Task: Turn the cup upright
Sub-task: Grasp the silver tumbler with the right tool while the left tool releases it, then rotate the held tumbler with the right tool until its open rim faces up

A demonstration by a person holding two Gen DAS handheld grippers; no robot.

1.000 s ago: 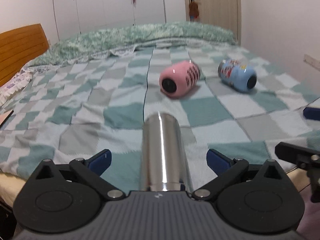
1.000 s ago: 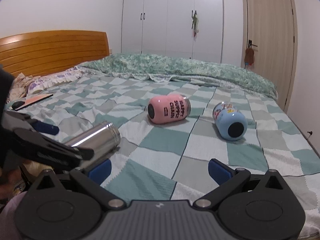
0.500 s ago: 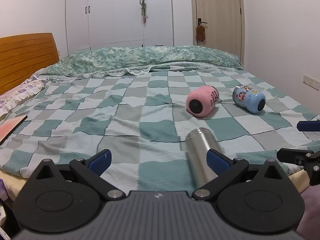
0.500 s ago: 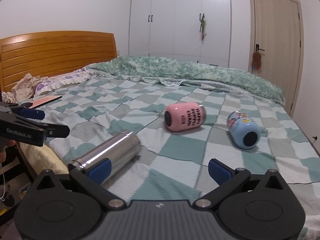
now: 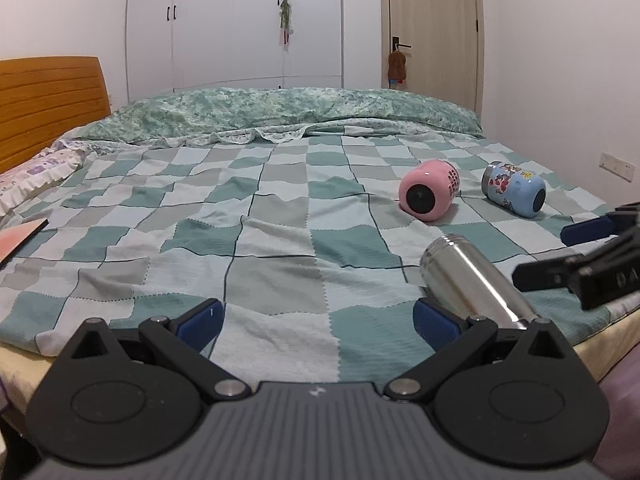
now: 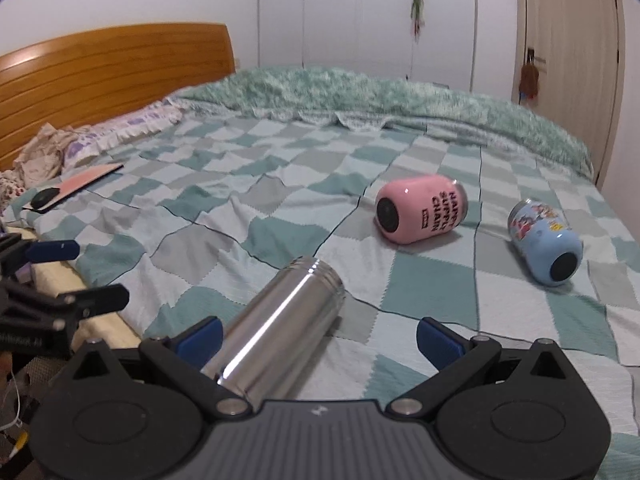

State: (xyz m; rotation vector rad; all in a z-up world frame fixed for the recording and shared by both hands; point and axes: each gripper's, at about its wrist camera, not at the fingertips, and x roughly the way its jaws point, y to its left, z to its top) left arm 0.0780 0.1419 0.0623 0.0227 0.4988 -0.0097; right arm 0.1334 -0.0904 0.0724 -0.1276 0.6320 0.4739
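The left tool (image 5: 316, 316) is being held wide open with nothing in it. The silver cup (image 6: 280, 332) is lying on its side on the bed (image 6: 280, 208), near the front edge. The right tool (image 6: 318, 340) is being held wide open around it, not squeezing. The pink cup (image 6: 420, 214) and blue cup (image 6: 544, 246) are lying farther back.

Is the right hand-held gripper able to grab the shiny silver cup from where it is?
Probably yes. The right hand-held gripper is open, and the silver cup lies on its side on the bed just ahead, partly between its fingers. Nothing blocks it; the pink cup lies farther away.
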